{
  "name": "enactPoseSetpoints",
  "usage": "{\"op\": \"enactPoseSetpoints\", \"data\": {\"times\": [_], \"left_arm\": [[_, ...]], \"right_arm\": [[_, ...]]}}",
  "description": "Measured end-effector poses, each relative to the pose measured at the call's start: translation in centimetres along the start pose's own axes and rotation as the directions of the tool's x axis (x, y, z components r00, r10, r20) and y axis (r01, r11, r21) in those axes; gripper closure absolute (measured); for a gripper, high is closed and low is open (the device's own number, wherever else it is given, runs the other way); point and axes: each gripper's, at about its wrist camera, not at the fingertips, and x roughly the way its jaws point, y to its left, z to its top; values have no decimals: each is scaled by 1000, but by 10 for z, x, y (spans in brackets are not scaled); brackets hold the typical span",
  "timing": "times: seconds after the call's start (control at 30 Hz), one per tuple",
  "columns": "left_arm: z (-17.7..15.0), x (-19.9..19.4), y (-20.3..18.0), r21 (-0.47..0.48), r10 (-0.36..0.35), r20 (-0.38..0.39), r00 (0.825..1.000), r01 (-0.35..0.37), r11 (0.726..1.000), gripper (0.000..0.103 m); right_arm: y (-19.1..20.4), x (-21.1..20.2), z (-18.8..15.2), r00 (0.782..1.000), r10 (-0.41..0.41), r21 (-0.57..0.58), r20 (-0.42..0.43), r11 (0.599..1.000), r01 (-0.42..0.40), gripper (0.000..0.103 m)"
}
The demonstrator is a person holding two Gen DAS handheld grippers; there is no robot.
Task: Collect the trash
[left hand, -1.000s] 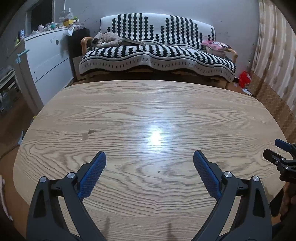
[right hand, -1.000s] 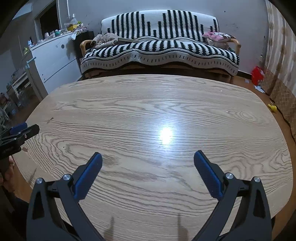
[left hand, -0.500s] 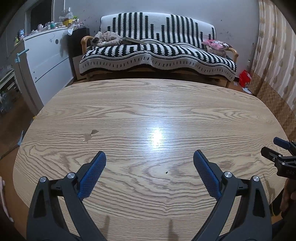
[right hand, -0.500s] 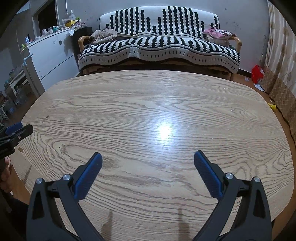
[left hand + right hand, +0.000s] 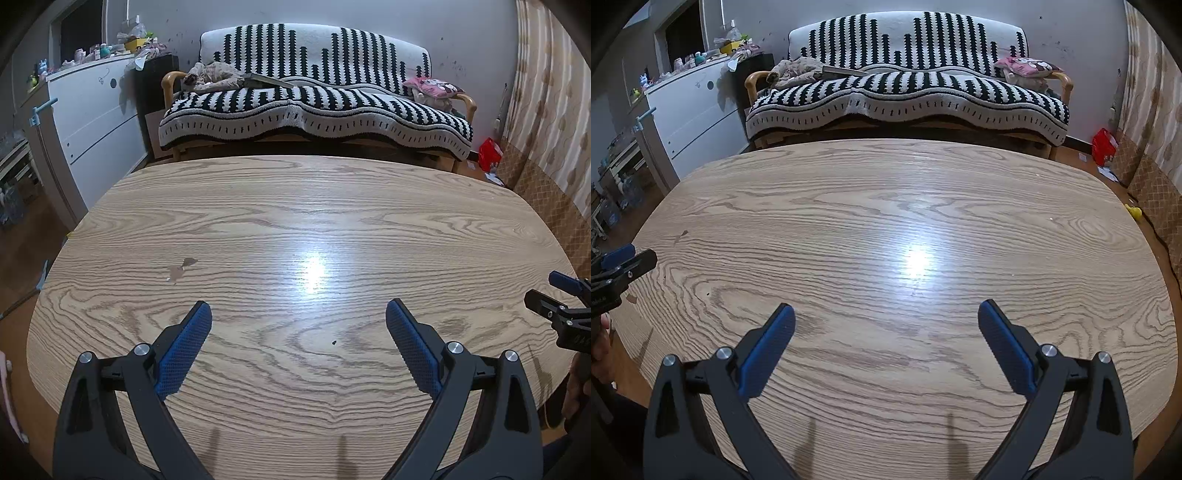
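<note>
Table [image 5: 295,206]: oval, wood-grain, with a lamp glare near its middle. I find no wrapper, paper or other piece of trash on it in either wrist view. Marks only: a small pale stain [image 5: 181,267] toward the left edge and a dark speck [image 5: 334,342] near the front edge, between my left tongs.

Left gripper [image 5: 298,345]: tongs spread wide apart, holding nothing, hovering above the front edge. Its tip also shows at the left border of the right wrist view.

Right gripper [image 5: 886,349]: tongs likewise wide apart and empty, above the front edge, well apart from the left one.

Candidate trash, off the table: a red bag [image 5: 1104,146] on the floor beyond the far right corner, white paper scraps [image 5: 1108,172] just beside it, and a small yellow object [image 5: 1134,211] on the floor off the right edge. I cannot tell which of these count.

Step in hand, as I judge it: searching. To do it well I would sweep both cameras slowly past the right edge toward the floor, keep the tongs apart, and settle on one item before reaching. No bin is in view; I would find one first.
</note>
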Motion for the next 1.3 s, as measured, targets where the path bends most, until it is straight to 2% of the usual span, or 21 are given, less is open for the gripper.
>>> {"op": "enactPoseSetpoints", "data": {"times": [1.3], "left_arm": [[-3, 3, 4, 17, 8, -10, 1000, -8, 1000, 11]], "right_arm": [[-7, -3, -1, 1000, -5, 1, 1, 1000, 5, 7]]}}
